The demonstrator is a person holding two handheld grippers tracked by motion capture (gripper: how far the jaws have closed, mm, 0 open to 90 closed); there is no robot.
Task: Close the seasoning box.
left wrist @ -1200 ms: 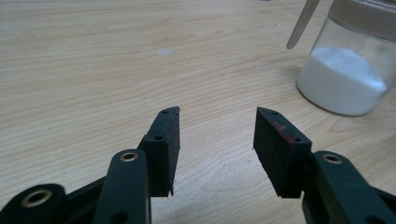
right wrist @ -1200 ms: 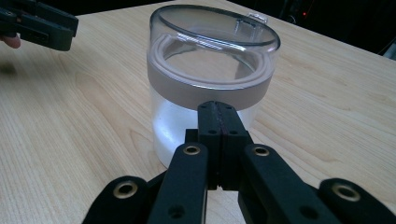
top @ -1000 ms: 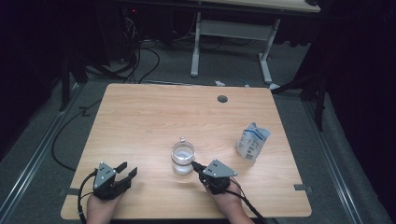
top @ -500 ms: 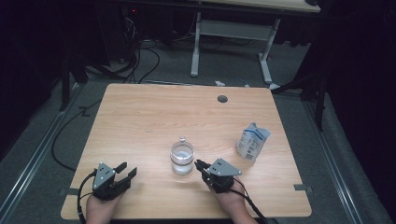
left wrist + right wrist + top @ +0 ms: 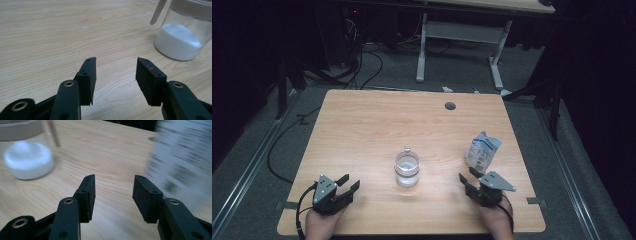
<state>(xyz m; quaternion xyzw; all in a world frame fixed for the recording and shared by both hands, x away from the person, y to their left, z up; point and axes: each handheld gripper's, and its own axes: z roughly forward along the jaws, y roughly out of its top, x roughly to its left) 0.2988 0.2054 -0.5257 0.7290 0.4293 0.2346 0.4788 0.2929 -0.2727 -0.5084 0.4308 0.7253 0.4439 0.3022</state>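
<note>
A clear glass jar [image 5: 406, 169] with white powder in its bottom stands near the table's middle front; a thin stick leans at its rim [image 5: 157, 12]. The jar appears at upper right in the left gripper view [image 5: 183, 32] and upper left in the right gripper view [image 5: 26, 157]. A blue-and-white carton [image 5: 482, 150] stands to the right, blurred in the right gripper view [image 5: 182, 160]. My right gripper [image 5: 473, 181] sits just in front of the carton, open; its jaws have just been opening with nothing between them [image 5: 113, 195]. My left gripper [image 5: 350, 183] rests open at the front left, empty [image 5: 116, 80].
The wooden table [image 5: 377, 125] has a round cable hole [image 5: 450, 106] near its far edge. Beyond it stand another desk's white legs [image 5: 422, 45] and cables on the dark floor.
My right gripper has moved right, from beside the jar to just in front of the carton, and its jaws have opened. The left gripper has stayed put.
</note>
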